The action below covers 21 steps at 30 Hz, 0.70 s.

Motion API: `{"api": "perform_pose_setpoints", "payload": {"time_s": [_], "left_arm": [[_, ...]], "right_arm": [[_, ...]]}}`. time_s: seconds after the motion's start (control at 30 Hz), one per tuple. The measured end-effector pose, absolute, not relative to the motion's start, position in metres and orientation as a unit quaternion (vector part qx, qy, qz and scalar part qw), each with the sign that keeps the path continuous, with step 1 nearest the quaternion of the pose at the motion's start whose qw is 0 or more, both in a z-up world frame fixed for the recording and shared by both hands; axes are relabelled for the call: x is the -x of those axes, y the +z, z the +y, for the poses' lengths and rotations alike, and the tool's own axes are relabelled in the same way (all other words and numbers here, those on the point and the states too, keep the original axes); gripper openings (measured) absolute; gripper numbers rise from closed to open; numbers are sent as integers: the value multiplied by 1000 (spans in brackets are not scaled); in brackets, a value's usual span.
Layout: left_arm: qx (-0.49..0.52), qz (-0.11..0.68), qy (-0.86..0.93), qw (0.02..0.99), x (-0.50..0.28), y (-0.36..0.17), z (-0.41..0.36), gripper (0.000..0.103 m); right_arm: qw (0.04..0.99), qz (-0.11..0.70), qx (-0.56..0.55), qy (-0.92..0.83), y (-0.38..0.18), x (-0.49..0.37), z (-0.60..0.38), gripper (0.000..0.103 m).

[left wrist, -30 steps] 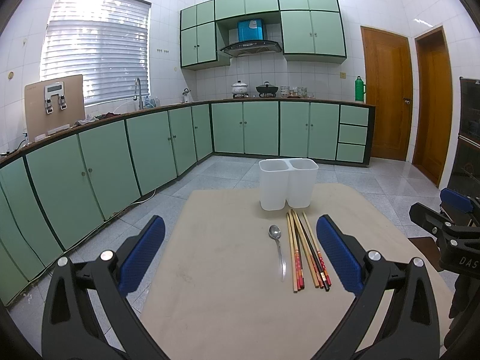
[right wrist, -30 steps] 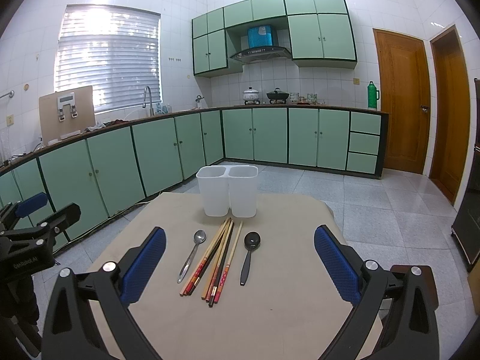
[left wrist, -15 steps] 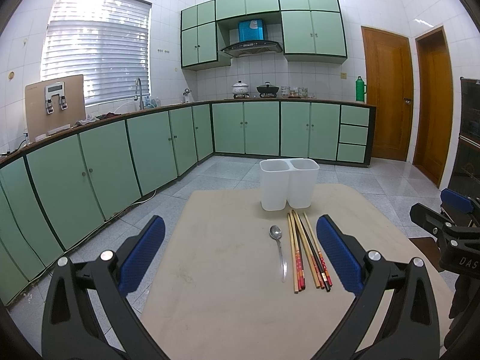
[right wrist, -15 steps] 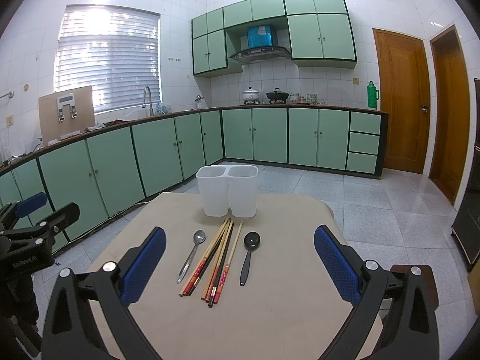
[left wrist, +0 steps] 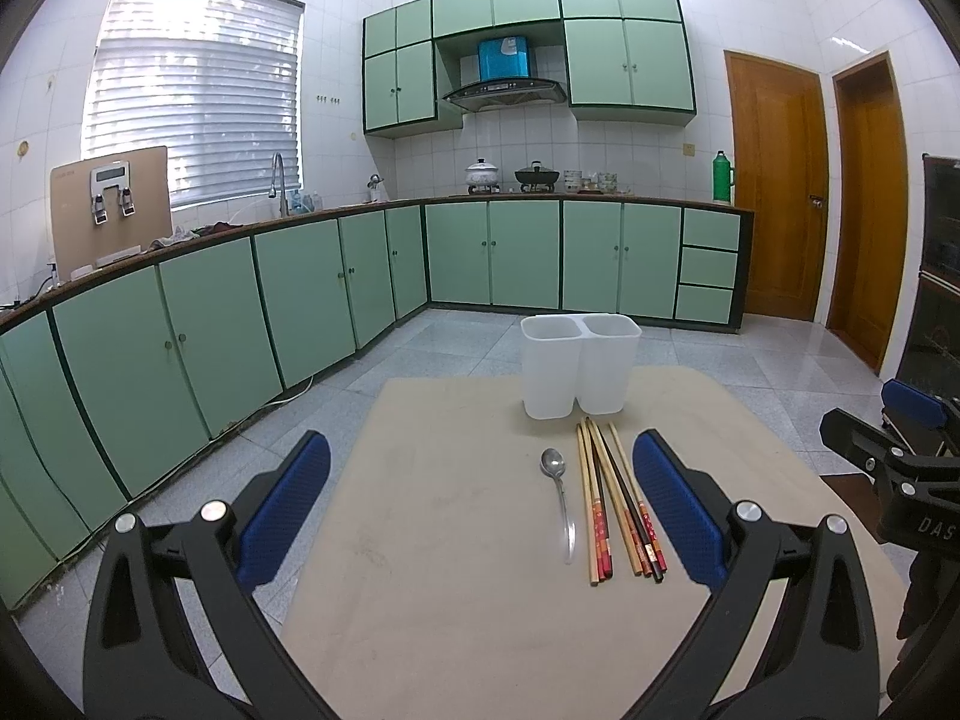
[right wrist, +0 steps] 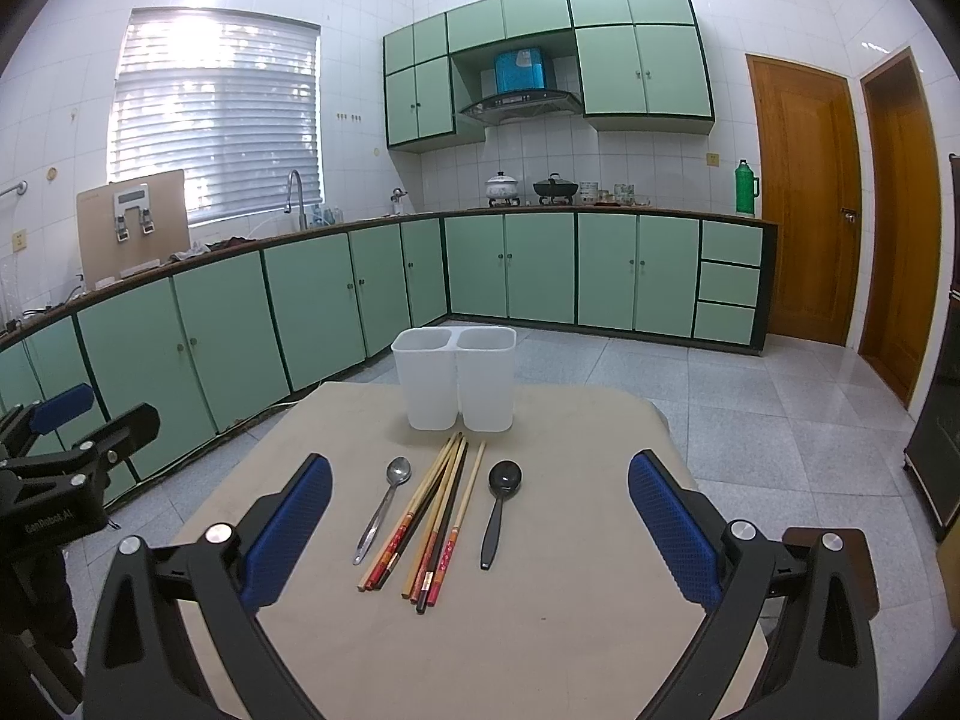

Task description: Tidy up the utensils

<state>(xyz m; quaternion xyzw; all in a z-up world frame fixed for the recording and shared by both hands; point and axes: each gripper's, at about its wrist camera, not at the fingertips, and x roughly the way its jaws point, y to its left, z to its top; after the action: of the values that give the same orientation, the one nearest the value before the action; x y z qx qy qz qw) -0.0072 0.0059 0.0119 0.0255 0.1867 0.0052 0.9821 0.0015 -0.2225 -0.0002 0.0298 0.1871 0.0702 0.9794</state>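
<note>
A white two-compartment holder (left wrist: pixel 579 366) (right wrist: pixel 456 378) stands at the far side of the beige table (left wrist: pixel 456 588) (right wrist: pixel 552 630). In front of it lie several chopsticks (left wrist: pixel 612 510) (right wrist: pixel 429 516), a metal spoon (left wrist: pixel 559 495) (right wrist: pixel 384 504) to their left, and a black spoon (right wrist: pixel 499 507) to their right, seen only in the right wrist view. My left gripper (left wrist: pixel 480 504) is open and empty, above the near table. My right gripper (right wrist: pixel 480 522) is open and empty too, and it shows at the right edge of the left wrist view (left wrist: pixel 900 450).
Green cabinets (left wrist: pixel 300 300) run along the left and back walls under a counter with a sink and pots. Two wooden doors (left wrist: pixel 774 192) are at the right. The tiled floor (right wrist: pixel 750 414) surrounds the table. A dark cabinet (right wrist: pixel 942 420) stands at the far right.
</note>
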Motion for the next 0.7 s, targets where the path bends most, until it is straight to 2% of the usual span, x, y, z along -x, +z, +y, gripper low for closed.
{"api": "perform_pose_setpoints", "payload": {"time_s": [0.7], "left_arm": [[-24,189,8,982,-3,6,9,98]], "right_arm": [[981,178,-29,71,-8,-9,-220,97]]}}
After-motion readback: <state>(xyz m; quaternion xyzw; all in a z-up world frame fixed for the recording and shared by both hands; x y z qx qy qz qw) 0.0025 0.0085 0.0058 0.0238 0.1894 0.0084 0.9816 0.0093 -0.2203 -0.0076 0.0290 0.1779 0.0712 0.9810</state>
